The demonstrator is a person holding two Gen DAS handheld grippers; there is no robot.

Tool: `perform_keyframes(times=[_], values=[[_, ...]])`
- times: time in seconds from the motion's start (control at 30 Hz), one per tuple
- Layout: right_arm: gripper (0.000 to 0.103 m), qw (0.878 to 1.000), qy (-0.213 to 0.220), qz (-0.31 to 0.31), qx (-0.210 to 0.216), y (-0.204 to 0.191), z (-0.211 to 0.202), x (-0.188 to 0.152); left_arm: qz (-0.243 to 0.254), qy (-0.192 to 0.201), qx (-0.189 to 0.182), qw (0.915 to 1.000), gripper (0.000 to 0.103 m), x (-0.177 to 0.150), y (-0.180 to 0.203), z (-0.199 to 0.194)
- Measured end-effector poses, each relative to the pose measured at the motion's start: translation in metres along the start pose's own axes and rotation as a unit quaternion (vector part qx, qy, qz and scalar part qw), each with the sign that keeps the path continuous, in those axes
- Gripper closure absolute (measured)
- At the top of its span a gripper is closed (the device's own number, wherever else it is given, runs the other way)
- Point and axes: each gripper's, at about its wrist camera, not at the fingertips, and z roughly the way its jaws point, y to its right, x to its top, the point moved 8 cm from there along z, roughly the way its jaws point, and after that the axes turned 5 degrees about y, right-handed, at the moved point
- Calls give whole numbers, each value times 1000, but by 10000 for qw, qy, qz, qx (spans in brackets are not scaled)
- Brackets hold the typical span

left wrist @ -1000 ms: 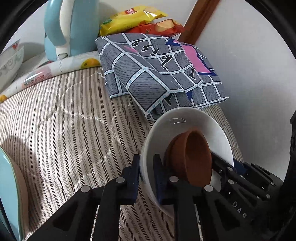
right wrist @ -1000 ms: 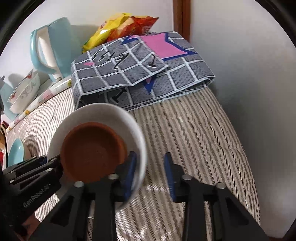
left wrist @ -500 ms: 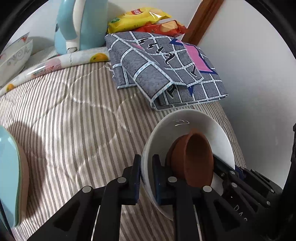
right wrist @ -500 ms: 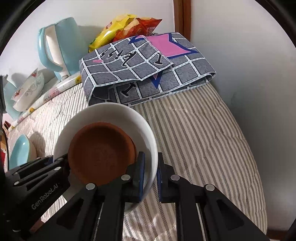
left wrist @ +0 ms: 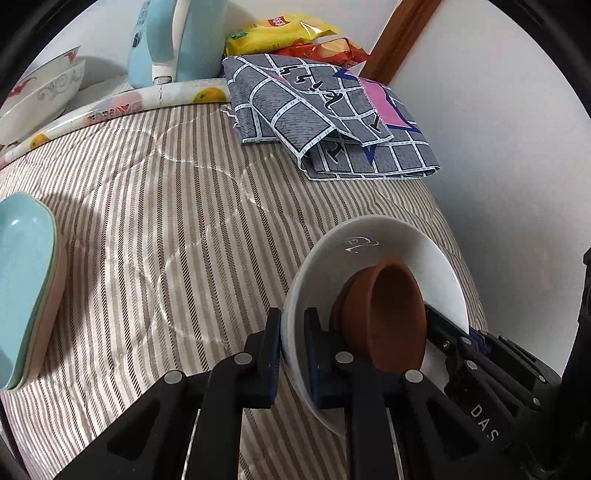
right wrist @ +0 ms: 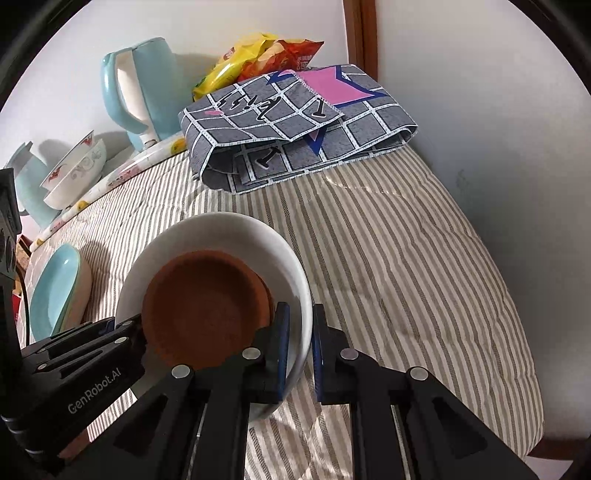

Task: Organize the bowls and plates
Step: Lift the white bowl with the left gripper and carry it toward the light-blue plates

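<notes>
A white bowl (left wrist: 369,251) (right wrist: 229,229) with a brown clay bowl (left wrist: 391,306) (right wrist: 203,302) inside it is held over the striped quilted cover. My left gripper (left wrist: 293,332) is shut on the bowl's left rim. Opposite it, my right gripper (right wrist: 299,332) is shut on the right rim. Each gripper shows in the other's view: the right gripper (left wrist: 480,354) and the left gripper (right wrist: 74,350). A stack of light blue plates (left wrist: 26,266) (right wrist: 55,291) lies to the left. Patterned white bowls (left wrist: 40,92) (right wrist: 74,170) stand nested at the far left.
A folded grey checked cloth (left wrist: 325,114) (right wrist: 295,125) lies at the back, with snack bags (left wrist: 280,33) (right wrist: 255,55) behind it. A light blue kettle (left wrist: 177,37) (right wrist: 136,85) stands at the back left. A white wall (right wrist: 498,147) runs close along the right.
The right gripper's jaws closed on the white bowl's rim. Both grippers then drew the bowl back from the folded cloth, toward the blue plates.
</notes>
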Motion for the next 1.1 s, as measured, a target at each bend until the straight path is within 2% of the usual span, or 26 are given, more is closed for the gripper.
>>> perform_keyframes(times=[0.43, 1.1], values=[[92, 9998, 146, 77, 83, -10, -23, -2, 39, 176, 18, 9998, 91, 2, -3, -28], [92, 9986, 488, -136, 152, -39, -68, 6, -42, 560, 53, 9984, 91, 7, -14, -82]])
